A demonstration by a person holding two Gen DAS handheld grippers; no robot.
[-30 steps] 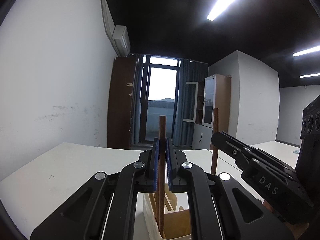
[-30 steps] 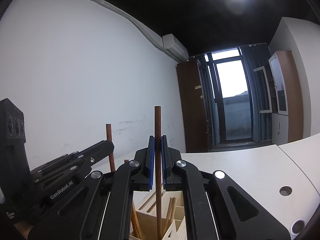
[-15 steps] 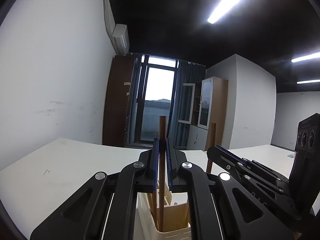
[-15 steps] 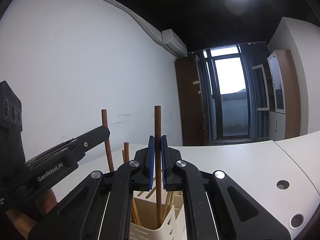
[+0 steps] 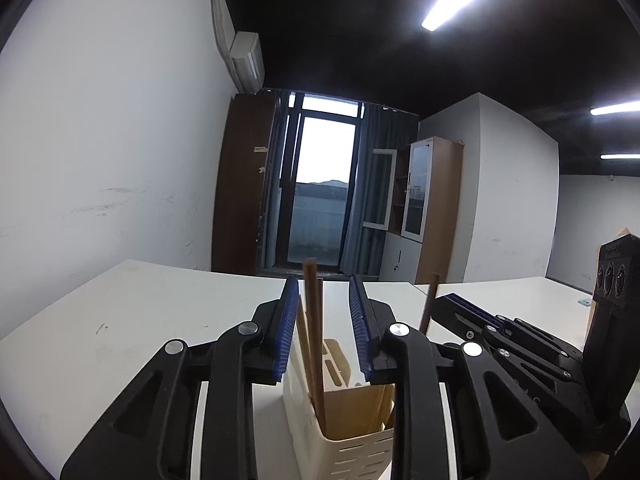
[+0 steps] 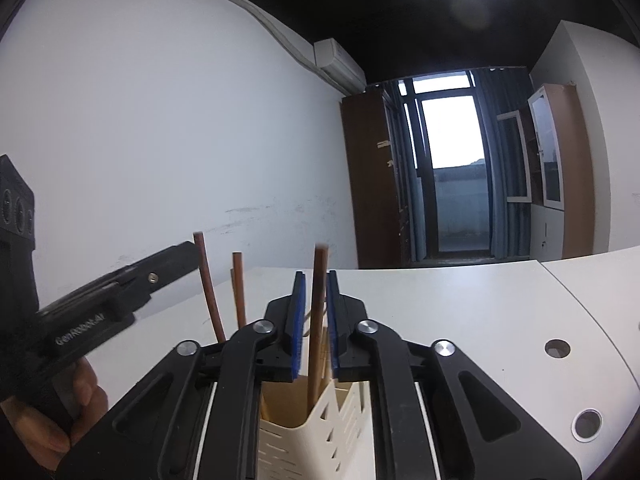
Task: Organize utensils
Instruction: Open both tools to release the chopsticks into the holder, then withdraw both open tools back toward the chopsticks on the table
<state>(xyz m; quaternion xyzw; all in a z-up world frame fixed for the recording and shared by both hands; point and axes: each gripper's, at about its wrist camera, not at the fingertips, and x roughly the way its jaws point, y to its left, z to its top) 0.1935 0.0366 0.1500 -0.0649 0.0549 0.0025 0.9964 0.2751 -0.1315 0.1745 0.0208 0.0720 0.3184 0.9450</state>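
Note:
A cream slotted utensil holder (image 5: 352, 436) stands on the white table, also in the right wrist view (image 6: 296, 440). My left gripper (image 5: 323, 292) is open above it; a brown wooden stick (image 5: 314, 332) stands free between its jaws, its lower end in the holder. My right gripper (image 6: 316, 280) is open a little, with another brown stick (image 6: 318, 320) standing loose between the pads and reaching into the holder. Two more sticks (image 6: 210, 292) lean in the holder at left. The right gripper shows in the left view (image 5: 520, 352), the left in the right view (image 6: 100, 304).
The white table (image 5: 140, 312) stretches ahead to a white wall. Cable holes (image 6: 557, 349) lie in the table at right. A second table (image 5: 520, 292) adjoins on the right. A door, window and cabinets stand at the back.
Both grippers opened and let go of their sticks, which dropped lower into the holder. The holder now shows more fully in both views.

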